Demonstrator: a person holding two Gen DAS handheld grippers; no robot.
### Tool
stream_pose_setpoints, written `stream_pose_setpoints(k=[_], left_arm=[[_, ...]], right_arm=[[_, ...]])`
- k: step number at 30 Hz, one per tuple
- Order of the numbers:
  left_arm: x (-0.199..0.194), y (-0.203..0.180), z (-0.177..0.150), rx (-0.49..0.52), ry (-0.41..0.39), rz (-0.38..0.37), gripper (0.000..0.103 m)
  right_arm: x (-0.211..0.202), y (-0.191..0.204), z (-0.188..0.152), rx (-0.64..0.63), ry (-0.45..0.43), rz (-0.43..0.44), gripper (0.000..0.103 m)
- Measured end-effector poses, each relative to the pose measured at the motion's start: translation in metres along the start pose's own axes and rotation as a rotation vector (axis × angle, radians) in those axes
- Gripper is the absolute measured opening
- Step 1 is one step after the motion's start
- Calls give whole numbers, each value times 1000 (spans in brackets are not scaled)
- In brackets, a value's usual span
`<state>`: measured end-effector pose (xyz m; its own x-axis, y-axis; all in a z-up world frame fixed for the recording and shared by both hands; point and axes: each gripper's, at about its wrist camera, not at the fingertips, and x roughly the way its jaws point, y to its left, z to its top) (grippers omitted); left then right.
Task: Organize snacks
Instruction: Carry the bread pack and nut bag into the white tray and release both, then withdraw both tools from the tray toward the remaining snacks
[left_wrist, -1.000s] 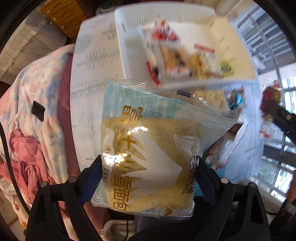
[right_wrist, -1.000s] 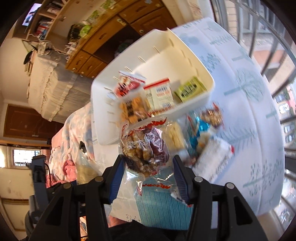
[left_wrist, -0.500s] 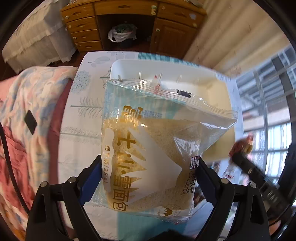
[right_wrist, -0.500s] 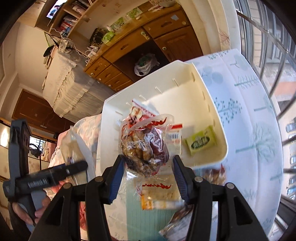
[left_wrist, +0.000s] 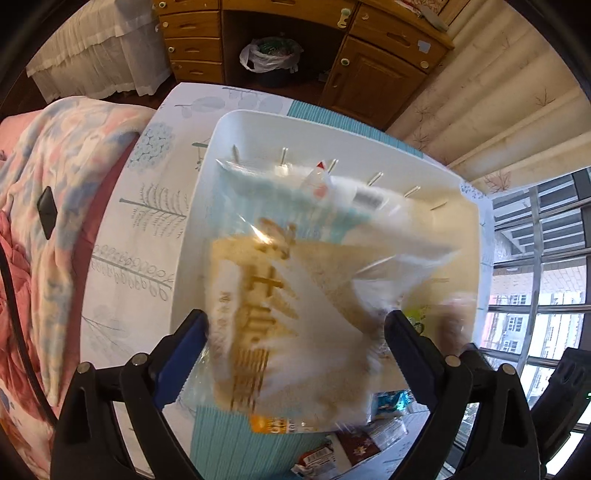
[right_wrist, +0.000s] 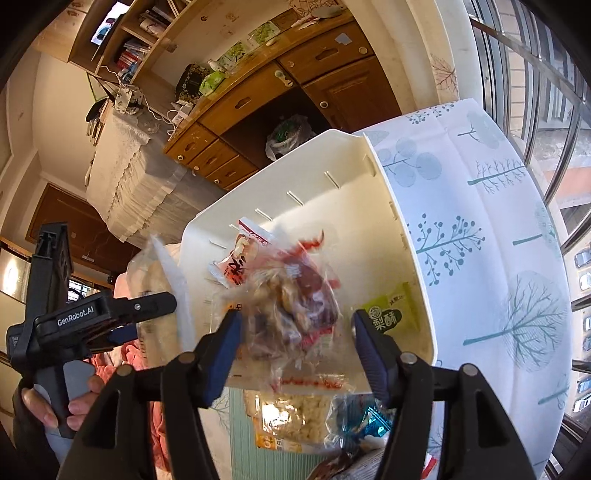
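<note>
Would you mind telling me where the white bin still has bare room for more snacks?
The white bin has bare floor along its far wall, above the green packet. Its left half is crowded by a red-printed packet and the two falling bags.

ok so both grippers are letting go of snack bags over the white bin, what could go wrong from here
1. The bread bag slips from the opening left gripper near the bin's front wall; it may catch the rim.
2. The nut bag leaving the opening right gripper may bury the green packet.
</note>
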<state>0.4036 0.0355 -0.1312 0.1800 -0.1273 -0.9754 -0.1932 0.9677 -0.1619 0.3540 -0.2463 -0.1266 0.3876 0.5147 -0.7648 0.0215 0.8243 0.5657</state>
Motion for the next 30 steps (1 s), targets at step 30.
stream_pose_setpoints(k=[30], left_arm=[[-88, 36, -94, 196, -53, -144, 102]], right_arm=[[-75, 45, -106, 62, -130, -126, 84]])
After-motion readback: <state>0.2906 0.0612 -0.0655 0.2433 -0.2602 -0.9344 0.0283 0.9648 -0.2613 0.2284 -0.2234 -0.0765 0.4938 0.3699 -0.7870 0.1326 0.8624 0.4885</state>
